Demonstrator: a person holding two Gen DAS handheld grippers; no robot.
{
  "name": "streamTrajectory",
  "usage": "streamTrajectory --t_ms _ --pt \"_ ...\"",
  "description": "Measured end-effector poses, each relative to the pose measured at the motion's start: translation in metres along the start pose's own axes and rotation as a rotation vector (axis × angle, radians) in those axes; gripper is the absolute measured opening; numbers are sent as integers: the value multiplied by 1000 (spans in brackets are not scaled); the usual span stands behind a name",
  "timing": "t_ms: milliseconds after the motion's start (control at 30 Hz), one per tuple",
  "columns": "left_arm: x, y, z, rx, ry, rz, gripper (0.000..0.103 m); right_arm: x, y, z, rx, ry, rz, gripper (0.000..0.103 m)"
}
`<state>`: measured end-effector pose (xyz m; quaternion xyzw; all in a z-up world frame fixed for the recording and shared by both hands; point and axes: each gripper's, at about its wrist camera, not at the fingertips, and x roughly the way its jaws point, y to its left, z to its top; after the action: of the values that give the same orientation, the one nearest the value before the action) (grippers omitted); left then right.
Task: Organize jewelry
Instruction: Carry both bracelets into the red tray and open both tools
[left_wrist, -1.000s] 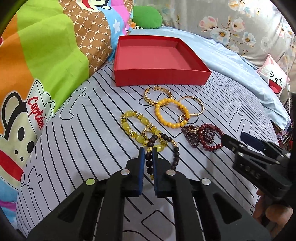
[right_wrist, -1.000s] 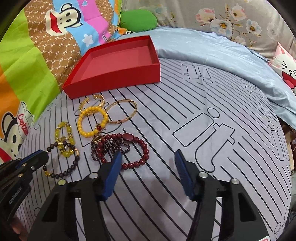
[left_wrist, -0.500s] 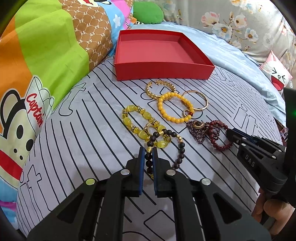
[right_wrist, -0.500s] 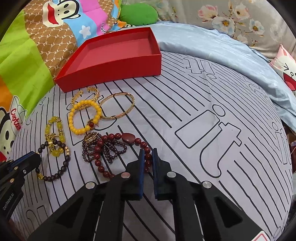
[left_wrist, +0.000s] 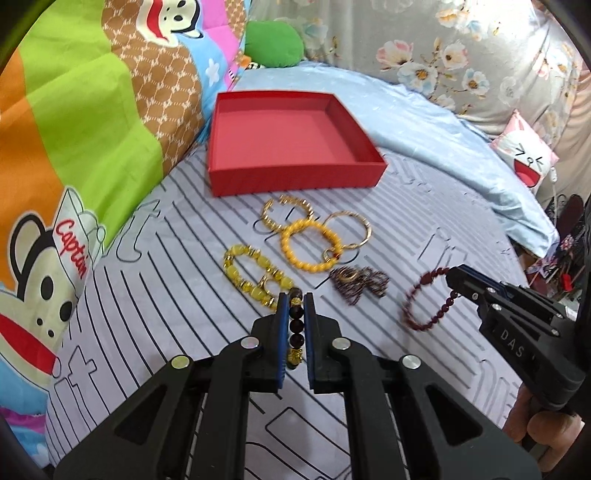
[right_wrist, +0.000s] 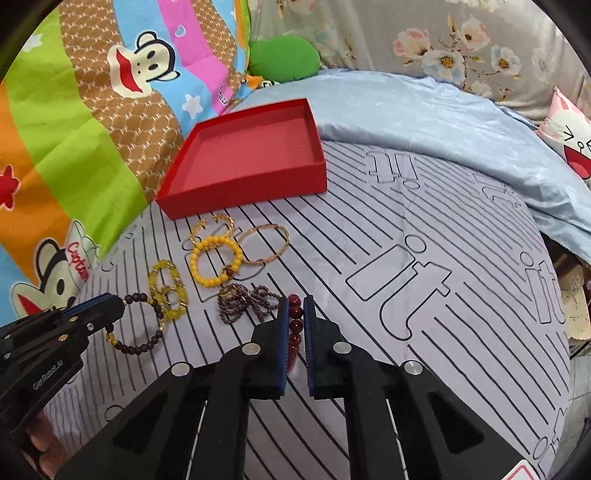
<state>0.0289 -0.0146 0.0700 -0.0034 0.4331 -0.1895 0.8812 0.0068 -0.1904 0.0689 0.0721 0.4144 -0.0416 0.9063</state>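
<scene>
My left gripper (left_wrist: 295, 299) is shut on a dark brown bead bracelet (left_wrist: 296, 328) and holds it lifted off the bed; the bracelet hangs from it in the right wrist view (right_wrist: 138, 325). My right gripper (right_wrist: 295, 302) is shut on a dark red bead bracelet (right_wrist: 295, 328), which dangles from its tip in the left wrist view (left_wrist: 428, 299). An empty red box (left_wrist: 291, 147) stands behind. On the sheet lie a yellow crystal bracelet (left_wrist: 251, 277), an orange bead bracelet (left_wrist: 310, 243), a gold cuff (left_wrist: 284, 214), a gold bangle (left_wrist: 351, 229) and a small garnet bracelet (left_wrist: 358, 282).
The bed has a grey striped sheet (right_wrist: 424, 295). A colourful cartoon quilt (left_wrist: 74, 147) rises at the left, a green cushion (left_wrist: 273, 44) sits behind the box, a light blue blanket (right_wrist: 443, 122) lies at the right and a pink pillow (left_wrist: 524, 158) at far right.
Both grippers have lifted their bracelets off the sheet and moved forward toward the box. The red bracelet has come away from the garnet one; half a second ago it still lay on the sheet.
</scene>
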Motion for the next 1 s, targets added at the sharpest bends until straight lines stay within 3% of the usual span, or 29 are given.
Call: streamTrajectory --t_ms 233,467,700,1000 --pt "-17 -12 37 69 -49 -23 8 -16 4 36 -20 -52 49 7" --pt "-9 -13 109 117 -137 -31 8 3 16 118 -75 -103 114 7" --pt "42 7 191 102 -159 -22 8 77 29 206 -81 -67 208 7" --pt "135 34 255 93 -144 16 8 193 38 265 -72 37 229 8"
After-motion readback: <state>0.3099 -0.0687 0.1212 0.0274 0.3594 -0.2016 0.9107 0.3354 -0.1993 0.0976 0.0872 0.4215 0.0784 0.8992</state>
